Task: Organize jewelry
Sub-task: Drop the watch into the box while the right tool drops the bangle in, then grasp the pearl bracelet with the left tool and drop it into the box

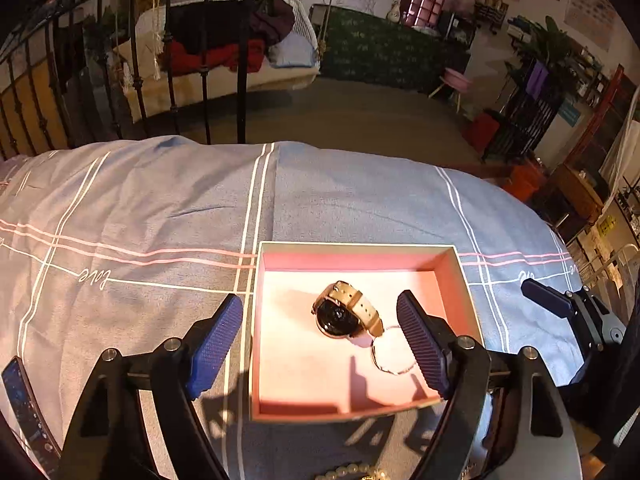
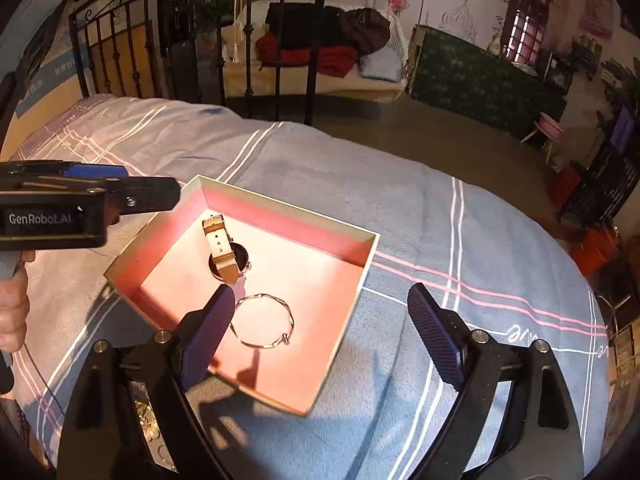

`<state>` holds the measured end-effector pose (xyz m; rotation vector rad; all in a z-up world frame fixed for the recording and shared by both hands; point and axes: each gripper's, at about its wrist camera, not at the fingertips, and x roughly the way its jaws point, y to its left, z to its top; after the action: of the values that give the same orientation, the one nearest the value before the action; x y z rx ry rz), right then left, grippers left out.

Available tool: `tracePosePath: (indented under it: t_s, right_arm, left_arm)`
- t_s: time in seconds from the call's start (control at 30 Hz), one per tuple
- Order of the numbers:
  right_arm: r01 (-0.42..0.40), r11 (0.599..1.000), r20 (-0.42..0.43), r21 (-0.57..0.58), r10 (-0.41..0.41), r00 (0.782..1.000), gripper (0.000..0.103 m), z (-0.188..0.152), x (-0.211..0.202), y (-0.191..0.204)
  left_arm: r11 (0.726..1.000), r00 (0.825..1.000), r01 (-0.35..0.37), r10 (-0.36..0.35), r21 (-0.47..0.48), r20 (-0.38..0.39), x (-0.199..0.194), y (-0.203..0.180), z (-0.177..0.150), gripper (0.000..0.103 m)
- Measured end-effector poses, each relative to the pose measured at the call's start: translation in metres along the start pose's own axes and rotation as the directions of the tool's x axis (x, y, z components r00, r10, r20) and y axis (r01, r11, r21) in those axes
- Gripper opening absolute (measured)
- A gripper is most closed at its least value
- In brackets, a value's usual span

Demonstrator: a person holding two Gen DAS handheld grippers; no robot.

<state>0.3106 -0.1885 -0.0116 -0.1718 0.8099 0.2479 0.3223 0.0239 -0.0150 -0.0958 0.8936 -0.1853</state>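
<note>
An open pink-lined box (image 1: 360,250) (image 2: 370,240) lies on the blue bedspread. In it lie a watch (image 1: 344,312) (image 2: 226,256) with a tan strap and a thin metal bangle (image 1: 394,354) (image 2: 264,322). My left gripper (image 1: 320,344) is open and empty, hovering over the box's near left part. My right gripper (image 2: 324,334) is open and empty above the box's near right edge, its left finger beside the bangle. A pearl string (image 1: 352,471) shows at the bottom of the left wrist view.
The right gripper's tip (image 1: 548,298) shows at the box's right in the left wrist view; the left gripper's body (image 2: 60,208) shows at the box's left. A dark phone-like strip (image 1: 24,404) lies at the left. A black iron bed frame (image 1: 244,52) stands behind.
</note>
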Motion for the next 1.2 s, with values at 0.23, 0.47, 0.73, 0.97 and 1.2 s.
tracePosePath:
  t_s: [0.23,0.47,0.73,0.97,1.2]
  right_arm:
    - [-0.055,0.994,0.023,0.096,0.053,0.998,0.089,-0.08,-0.051,-0.012]
    - [-0.131,0.974,-0.073,0.183,0.146,0.987,0.089,-0.14,-0.05,0.004]
    - [-0.154,0.968,-0.1,0.2,0.176,0.979,0.089,-0.147,-0.042,0.006]
    - [-0.153,0.971,-0.108,0.181,0.174,0.979,0.089,-0.149,-0.041,0.009]
    - [-0.178,0.972,-0.117,0.156,0.197,0.973,0.089,-0.148,-0.042,0.019]
  left_arm:
    - [0.997,0.996,0.073,-0.074,-0.01,-0.057,-0.022,0.001,-0.094,0.081]
    - [1.0,0.987,0.028,-0.026,0.009,-0.161,-0.002,-0.007,-0.16,0.081]
    - [0.999,0.989,-0.041,0.037,-0.03,-0.142,-0.003,0.01,-0.139,0.075]
    - [0.984,0.983,-0.1,0.121,0.144,-0.139,0.027,-0.007,-0.134,0.06]
    - [0.982,0.994,-0.046,0.064,0.182,-0.093,0.022,-0.015,-0.139,0.031]
